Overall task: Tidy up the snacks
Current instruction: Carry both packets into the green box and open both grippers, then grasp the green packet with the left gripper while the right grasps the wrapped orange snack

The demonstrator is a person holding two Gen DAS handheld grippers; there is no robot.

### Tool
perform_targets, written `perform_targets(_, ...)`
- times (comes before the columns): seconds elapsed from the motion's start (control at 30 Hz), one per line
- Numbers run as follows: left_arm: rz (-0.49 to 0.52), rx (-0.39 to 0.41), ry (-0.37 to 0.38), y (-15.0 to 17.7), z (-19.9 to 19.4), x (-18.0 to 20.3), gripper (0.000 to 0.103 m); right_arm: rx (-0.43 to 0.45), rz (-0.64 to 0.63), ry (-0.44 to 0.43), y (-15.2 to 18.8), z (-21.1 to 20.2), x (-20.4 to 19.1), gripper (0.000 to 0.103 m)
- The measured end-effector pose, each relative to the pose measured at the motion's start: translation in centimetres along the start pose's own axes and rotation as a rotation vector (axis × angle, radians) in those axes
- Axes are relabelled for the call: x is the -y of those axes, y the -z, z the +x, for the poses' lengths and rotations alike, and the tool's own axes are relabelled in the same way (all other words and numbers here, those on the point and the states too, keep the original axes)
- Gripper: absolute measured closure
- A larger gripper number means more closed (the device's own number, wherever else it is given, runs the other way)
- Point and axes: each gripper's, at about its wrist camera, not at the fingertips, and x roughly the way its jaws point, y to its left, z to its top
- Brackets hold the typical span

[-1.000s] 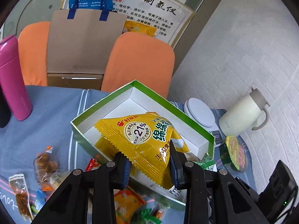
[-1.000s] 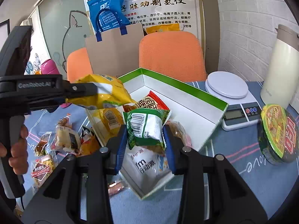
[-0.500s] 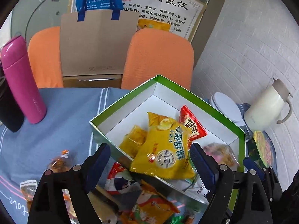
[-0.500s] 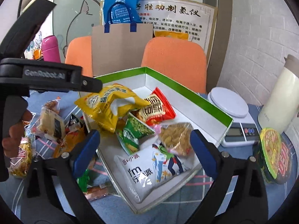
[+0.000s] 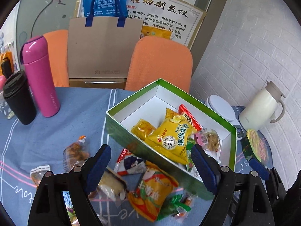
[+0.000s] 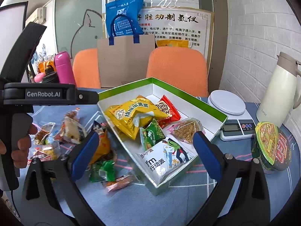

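A green-rimmed white box point(image 5: 207, 111) point(image 6: 184, 94) sits on the blue tablecloth. Inside lie a yellow cake bag point(image 5: 171, 137) point(image 6: 131, 114), a red packet point(image 6: 167, 111), a small green packet point(image 6: 152, 135), a clear nut bag point(image 6: 188, 130) and a white pouch point(image 6: 165, 160). My left gripper point(image 5: 150, 167) is open above loose snacks beside the box's near wall, holding nothing. My right gripper point(image 6: 144, 154) stands open and empty over the box's near corner. Loose packets point(image 5: 150, 188) point(image 6: 69, 130) lie left of the box.
A pink flask point(image 5: 40, 77) and black cup point(image 5: 18, 98) stand at the left. At the right are a white kitchen scale point(image 6: 229, 105), a cream jug point(image 6: 278, 90) and an instant noodle bowl point(image 6: 272, 146). Orange chairs point(image 6: 176, 69) and a paper bag point(image 5: 103, 50) stand behind the table.
Both grippers went from shut to open. The left dropped the yellow cake bag into the box, the right dropped the green packet. Both have pulled back from the box.
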Motion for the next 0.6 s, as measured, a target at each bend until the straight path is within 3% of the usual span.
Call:
perform_targets(0.33, 0.025, 0.009, 0.005, 3.0, -3.3, -0.5, 0.014, -0.003, 0.050, -0.017, 2.0, -2.9, -0.3, 0.003)
perform_targets(0.53, 0.010, -0.005, 0.044, 6.4, -4.5, -2.7, 0.014, -0.116, 0.148, -0.052, 5.1, -1.6, 0.5, 0.003)
perform_targets(0.57, 0.004, -0.009, 0.048, 7.1, -4.6, -3.2, 0.014, -0.138, 0.168, -0.054, 5.5, -1.3, 0.5, 0.007)
perform_targets(0.6, 0.000, -0.011, 0.052, 7.7, -4.8, -3.6, 0.014, -0.161, 0.183, -0.059, 5.9, -0.9, 0.5, 0.021)
